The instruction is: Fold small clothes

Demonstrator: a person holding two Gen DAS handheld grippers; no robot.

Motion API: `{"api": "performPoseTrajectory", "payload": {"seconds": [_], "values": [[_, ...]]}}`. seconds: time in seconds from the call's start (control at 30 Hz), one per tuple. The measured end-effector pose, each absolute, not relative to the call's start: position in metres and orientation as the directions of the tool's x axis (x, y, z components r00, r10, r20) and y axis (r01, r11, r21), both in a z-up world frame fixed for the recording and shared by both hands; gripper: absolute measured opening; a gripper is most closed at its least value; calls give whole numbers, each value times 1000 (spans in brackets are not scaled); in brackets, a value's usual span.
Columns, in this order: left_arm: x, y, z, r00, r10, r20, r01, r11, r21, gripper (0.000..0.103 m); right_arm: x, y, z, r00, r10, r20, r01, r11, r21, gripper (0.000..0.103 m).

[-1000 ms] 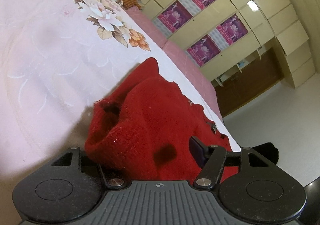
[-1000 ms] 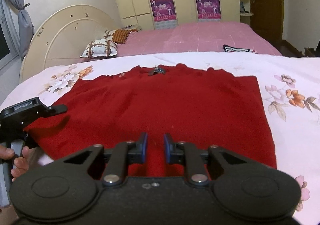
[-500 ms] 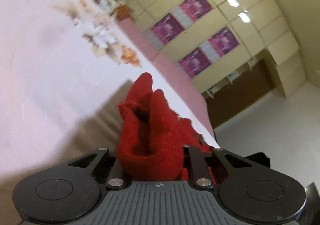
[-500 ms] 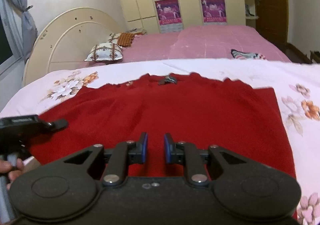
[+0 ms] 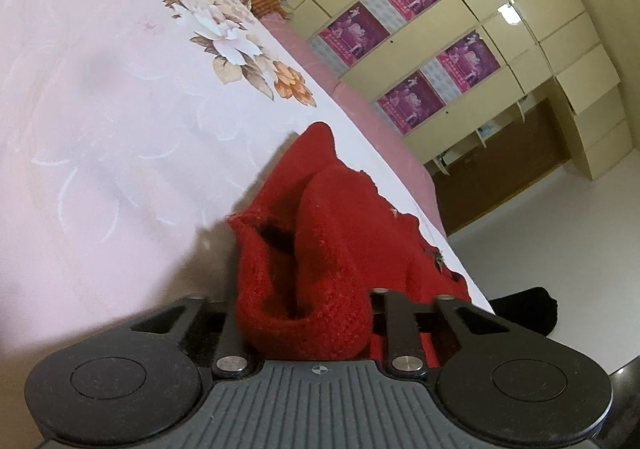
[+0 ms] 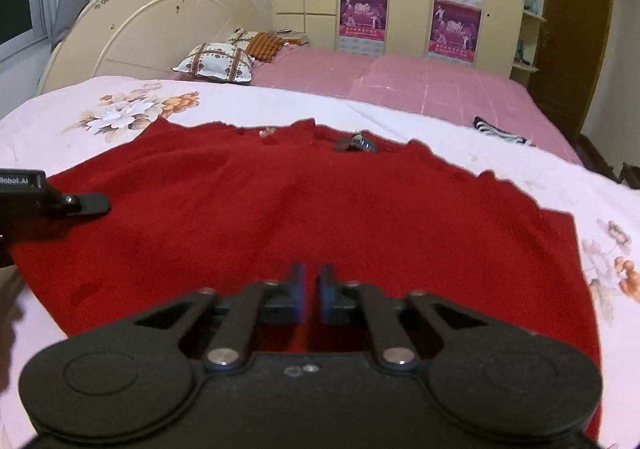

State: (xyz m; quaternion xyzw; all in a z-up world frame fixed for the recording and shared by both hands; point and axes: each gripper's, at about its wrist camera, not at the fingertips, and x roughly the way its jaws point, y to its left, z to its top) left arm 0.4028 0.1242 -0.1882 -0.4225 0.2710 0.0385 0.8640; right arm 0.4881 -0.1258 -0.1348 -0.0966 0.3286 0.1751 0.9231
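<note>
One red knit garment [image 6: 320,209] lies spread flat on the floral bedsheet [image 6: 120,105]; two pillows (patterned) [image 6: 216,61] sit behind, four posters [image 6: 362,11] on the wardrobe. The left gripper [image 5: 304,313] has just closed and clamps a bunched fold of the garment's edge. The right gripper [image 6: 312,289] has just closed at the near hem, its blue pads nearly together; whether cloth is pinched between them is hard to make out.

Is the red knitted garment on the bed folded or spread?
Mostly spread: the red knitted garment lies flat on the floral bedsheet; one corner is bunched up.
</note>
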Motion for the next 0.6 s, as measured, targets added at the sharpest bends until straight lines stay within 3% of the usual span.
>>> {"api": "performPoseTrajectory", "payload": {"seconds": [0.07, 0.17, 0.33, 0.53, 0.6], "values": [[402, 123, -187, 853, -158, -498, -290, 650, -702, 18, 483, -122, -126, 751, 264, -605, -383, 921, -74, 1], [400, 125, -187, 856, -160, -491, -285, 648, -707, 18, 495, -115, -145, 696, 214, -685, -380, 920, -99, 1], [400, 122, -167, 870, -178, -460, -227, 684, -694, 17, 488, -108, -160, 743, 185, -643, -367, 916, -160, 2], [422, 72, -87, 864, -316, -392, 19, 799, -601, 17, 506, -146, -157, 685, 306, -661, -271, 949, 159, 0], [435, 40, -67, 836, -376, -400, 101, 821, -561, 17, 515, -173, -154, 644, 394, -655, -199, 914, 354, 0]]}}
